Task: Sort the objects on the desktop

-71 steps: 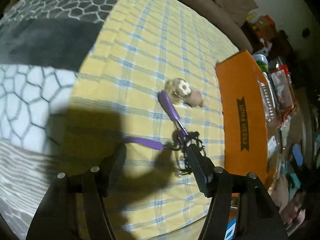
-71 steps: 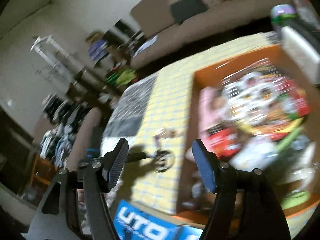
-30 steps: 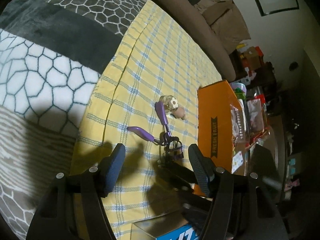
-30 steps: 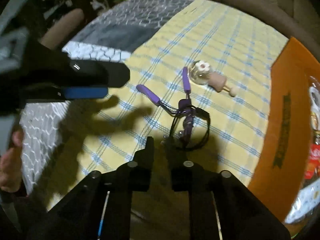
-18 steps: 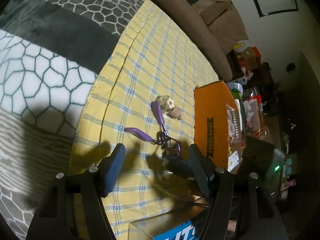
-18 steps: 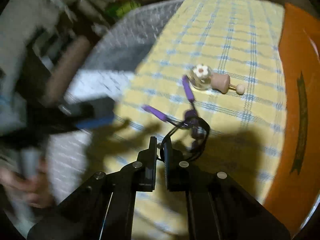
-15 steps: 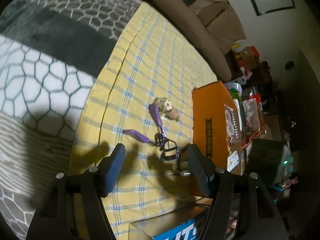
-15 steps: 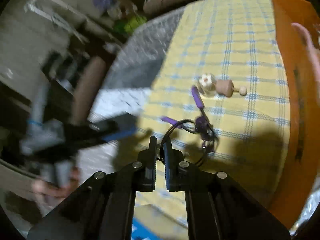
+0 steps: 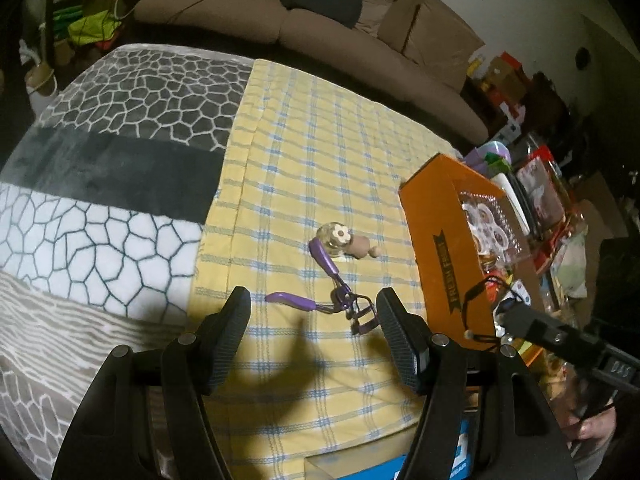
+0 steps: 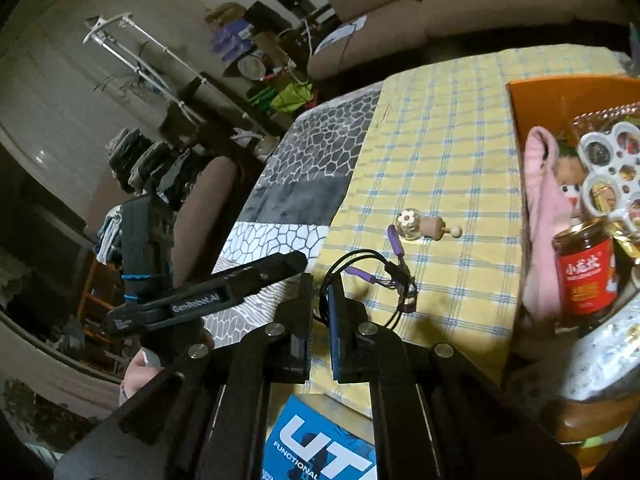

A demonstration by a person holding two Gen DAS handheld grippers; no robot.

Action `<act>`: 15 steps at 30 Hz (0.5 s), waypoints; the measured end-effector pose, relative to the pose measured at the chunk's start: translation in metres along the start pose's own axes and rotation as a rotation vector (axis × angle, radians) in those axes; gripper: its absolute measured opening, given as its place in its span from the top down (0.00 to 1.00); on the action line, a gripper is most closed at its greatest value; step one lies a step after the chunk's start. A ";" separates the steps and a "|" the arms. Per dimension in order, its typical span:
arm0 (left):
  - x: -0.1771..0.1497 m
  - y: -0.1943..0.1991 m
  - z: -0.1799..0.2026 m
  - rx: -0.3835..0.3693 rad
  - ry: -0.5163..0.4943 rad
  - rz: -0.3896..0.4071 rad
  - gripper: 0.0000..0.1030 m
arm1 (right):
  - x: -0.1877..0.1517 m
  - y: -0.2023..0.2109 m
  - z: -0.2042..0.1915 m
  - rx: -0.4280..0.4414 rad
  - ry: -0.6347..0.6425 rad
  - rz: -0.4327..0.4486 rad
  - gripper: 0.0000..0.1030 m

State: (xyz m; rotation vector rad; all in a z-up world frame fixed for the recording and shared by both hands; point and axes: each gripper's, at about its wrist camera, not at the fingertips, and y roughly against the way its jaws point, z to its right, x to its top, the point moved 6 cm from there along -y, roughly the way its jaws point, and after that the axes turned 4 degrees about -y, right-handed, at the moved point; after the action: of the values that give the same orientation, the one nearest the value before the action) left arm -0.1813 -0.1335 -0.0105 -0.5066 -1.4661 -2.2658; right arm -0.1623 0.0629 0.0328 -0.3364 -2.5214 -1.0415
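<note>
Thin black elastic cord loop (image 10: 352,258) is pinched in the nearly shut right hand-held gripper (image 10: 320,284), lifted beside the orange cardboard box (image 9: 444,216). Left hand-held gripper (image 9: 312,312) is held spread, empty. Release is best made only over the box.

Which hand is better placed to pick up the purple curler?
Left. Its tool is open with the curler just ahead on the cloth. The right tool is shut on a black cord.
</note>
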 end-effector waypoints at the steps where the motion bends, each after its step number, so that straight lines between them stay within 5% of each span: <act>1: 0.000 0.000 0.001 0.003 -0.005 -0.001 0.35 | 0.000 0.004 0.000 0.001 0.000 0.004 0.93; 7: -0.001 -0.002 0.008 0.015 -0.040 0.003 0.34 | 0.004 0.017 0.001 -0.011 0.008 0.026 0.93; 13: 0.008 -0.026 0.007 0.020 -0.136 -0.056 0.05 | 0.006 0.049 0.005 -0.037 0.029 0.061 0.93; 15: 0.018 -0.035 0.009 0.049 -0.176 -0.063 0.03 | 0.009 0.065 0.011 -0.054 0.034 0.076 0.93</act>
State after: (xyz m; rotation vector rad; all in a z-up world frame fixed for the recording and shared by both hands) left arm -0.2134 -0.1143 -0.0253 -0.6686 -1.6392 -2.2763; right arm -0.1496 0.1168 0.0706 -0.4224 -2.4341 -1.0786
